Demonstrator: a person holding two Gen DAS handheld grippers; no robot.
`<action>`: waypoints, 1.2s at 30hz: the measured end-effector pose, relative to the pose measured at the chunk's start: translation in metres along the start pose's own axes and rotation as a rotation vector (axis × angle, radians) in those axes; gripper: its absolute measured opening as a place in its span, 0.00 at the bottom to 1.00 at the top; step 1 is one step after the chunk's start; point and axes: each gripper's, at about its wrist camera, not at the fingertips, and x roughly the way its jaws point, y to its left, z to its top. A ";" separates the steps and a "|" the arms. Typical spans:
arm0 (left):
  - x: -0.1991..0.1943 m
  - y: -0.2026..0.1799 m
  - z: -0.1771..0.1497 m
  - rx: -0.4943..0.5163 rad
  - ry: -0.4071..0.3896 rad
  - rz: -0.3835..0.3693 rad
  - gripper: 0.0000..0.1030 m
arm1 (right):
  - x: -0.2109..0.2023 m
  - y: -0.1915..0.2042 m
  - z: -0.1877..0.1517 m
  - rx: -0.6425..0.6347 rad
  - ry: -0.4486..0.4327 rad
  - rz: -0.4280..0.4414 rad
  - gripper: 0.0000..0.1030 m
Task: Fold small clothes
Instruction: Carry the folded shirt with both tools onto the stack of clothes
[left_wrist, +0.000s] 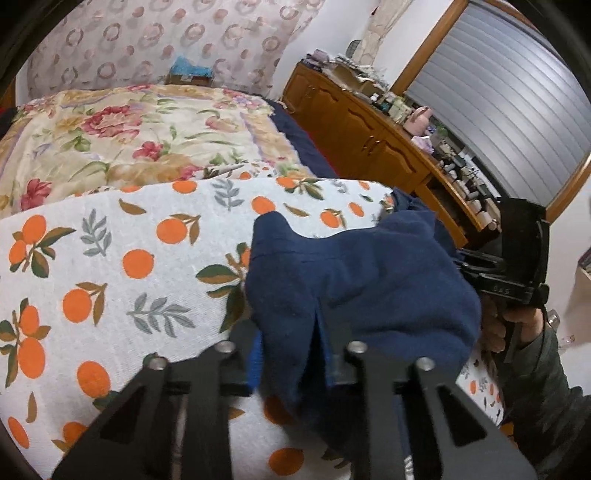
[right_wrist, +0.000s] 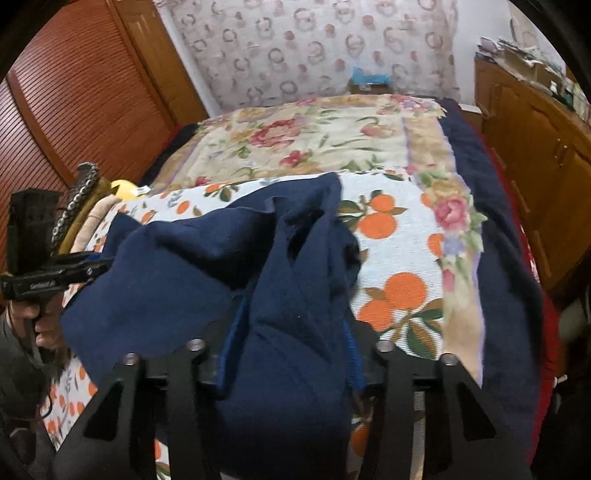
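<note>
So far the navy garment (left_wrist: 362, 280) hangs bunched over the orange-print cloth (left_wrist: 110, 258) near the bed's front edge, pinched by the left gripper (left_wrist: 291, 354) and the right gripper (right_wrist: 288, 354), with no neat fold made yet.

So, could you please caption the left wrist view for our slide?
Left gripper shut on navy garment above orange-print cloth.

wrist views angled down, sharing navy garment (left_wrist: 362, 280)

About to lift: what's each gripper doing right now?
Left gripper: shut on the blue garment.
Right gripper: shut on the same blue garment.
</note>
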 end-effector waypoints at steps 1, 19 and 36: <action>-0.003 -0.003 0.000 0.010 -0.009 -0.003 0.13 | -0.001 0.002 0.000 -0.008 -0.001 0.008 0.32; -0.165 -0.022 -0.017 0.089 -0.344 0.034 0.10 | -0.054 0.112 0.037 -0.208 -0.267 0.005 0.16; -0.343 0.118 -0.095 -0.172 -0.645 0.388 0.10 | 0.038 0.361 0.152 -0.589 -0.298 0.261 0.17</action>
